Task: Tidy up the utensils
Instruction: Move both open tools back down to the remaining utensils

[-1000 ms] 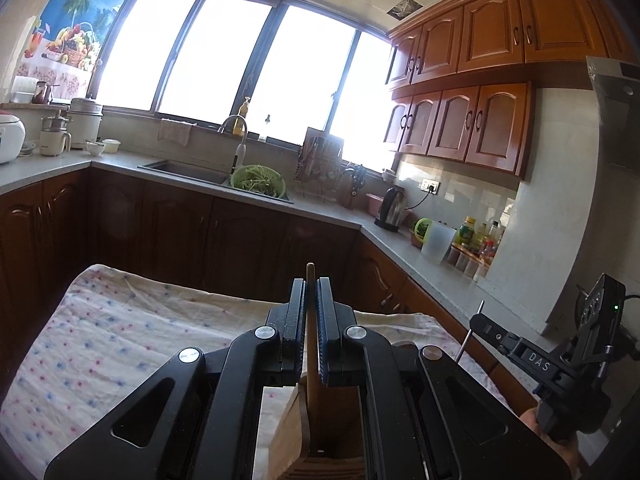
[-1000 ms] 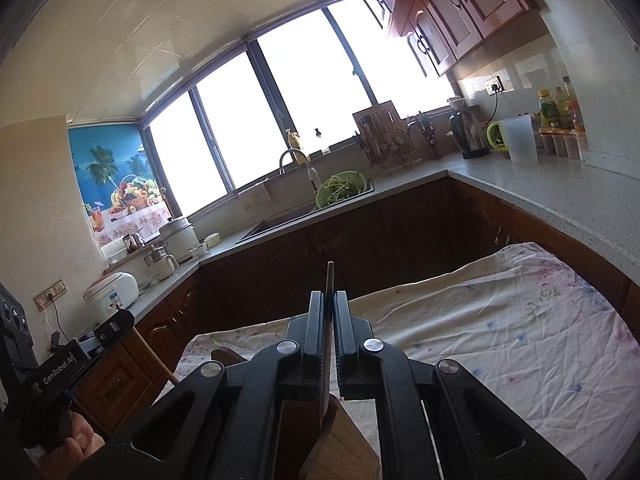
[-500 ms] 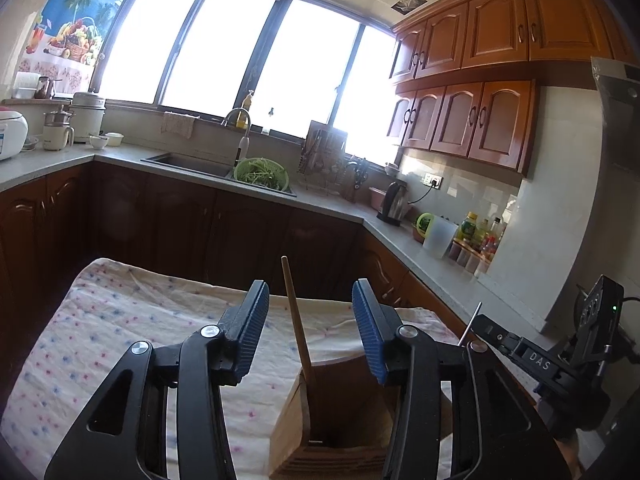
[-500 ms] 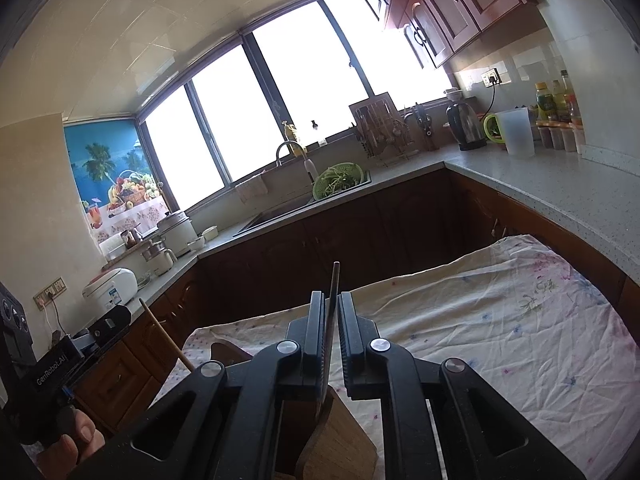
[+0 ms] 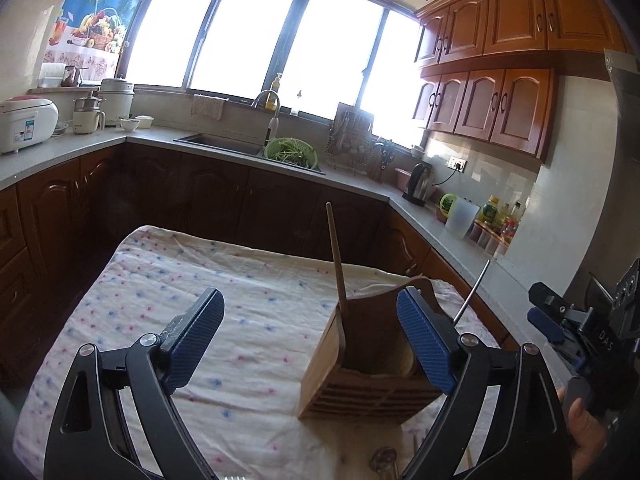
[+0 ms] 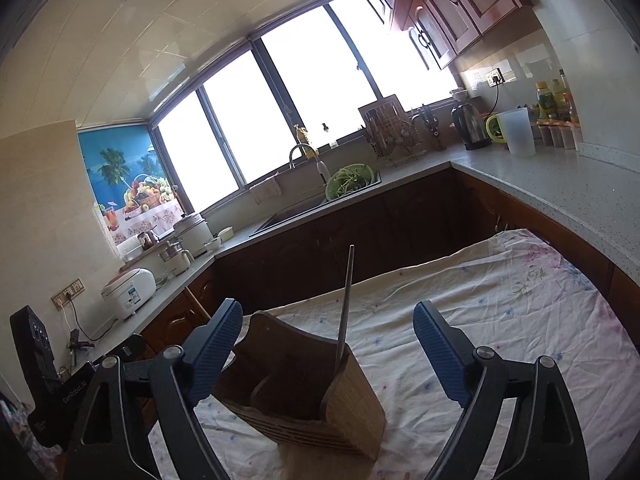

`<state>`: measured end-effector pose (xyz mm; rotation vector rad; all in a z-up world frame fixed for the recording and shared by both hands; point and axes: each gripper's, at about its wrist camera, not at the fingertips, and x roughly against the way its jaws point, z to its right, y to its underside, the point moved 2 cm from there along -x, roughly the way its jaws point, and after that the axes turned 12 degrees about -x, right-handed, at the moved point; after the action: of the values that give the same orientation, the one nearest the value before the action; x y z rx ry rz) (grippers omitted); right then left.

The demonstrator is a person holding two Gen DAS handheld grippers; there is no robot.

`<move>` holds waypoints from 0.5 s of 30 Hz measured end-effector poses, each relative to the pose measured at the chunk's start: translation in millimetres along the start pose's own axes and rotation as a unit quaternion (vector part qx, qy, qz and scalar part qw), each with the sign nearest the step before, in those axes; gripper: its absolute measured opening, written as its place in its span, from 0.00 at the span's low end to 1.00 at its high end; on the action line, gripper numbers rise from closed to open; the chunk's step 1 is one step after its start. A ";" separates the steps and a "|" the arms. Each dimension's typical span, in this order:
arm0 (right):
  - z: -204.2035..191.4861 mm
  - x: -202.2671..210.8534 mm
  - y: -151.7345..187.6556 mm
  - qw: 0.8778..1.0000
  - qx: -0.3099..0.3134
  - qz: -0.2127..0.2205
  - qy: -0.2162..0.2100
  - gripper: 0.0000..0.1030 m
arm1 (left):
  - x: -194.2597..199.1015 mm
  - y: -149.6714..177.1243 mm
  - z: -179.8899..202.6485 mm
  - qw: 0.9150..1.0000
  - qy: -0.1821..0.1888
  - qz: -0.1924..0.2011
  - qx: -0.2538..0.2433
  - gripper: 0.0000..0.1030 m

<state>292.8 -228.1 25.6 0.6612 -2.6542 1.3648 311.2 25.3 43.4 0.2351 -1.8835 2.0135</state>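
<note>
Two utensils stand in my slatted wooden caddy (image 5: 360,376) at 5 o'clock on the floral cloth (image 5: 200,280): wooden stick (image 5: 335,256), metal rod (image 6: 346,296), leaning so walls prop them; both my left tongs (image 5: 312,336) and right tongs (image 6: 328,354) gape empty

The right gripper (image 5: 560,322) carries the letters "DAS" on its body, and the left gripper (image 6: 132,350) reads "GenRobot.AI".

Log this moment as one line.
left gripper open | right gripper open | wooden utensil, metal utensil standing in wooden holder
</note>
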 end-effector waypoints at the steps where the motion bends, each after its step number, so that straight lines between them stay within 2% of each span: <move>1: -1.0 5.2 2.7 1.000 0.002 -0.003 -0.002 0.88 | 4.2 3.5 0.6 1.000 0.000 -0.005 -0.001 0.88; 9: -3.4 55.5 28.7 1.000 0.008 -0.022 -0.010 0.90 | 43.4 42.3 3.0 0.999 0.011 -0.051 0.013 0.88; 15: 2.5 91.1 50.9 0.999 0.012 -0.037 0.004 0.90 | 70.0 67.3 9.9 0.996 0.026 -0.081 0.025 0.88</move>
<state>189.9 -234.9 9.8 0.7472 -2.5820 1.3795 220.3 23.8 7.8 0.3351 -1.7270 1.9400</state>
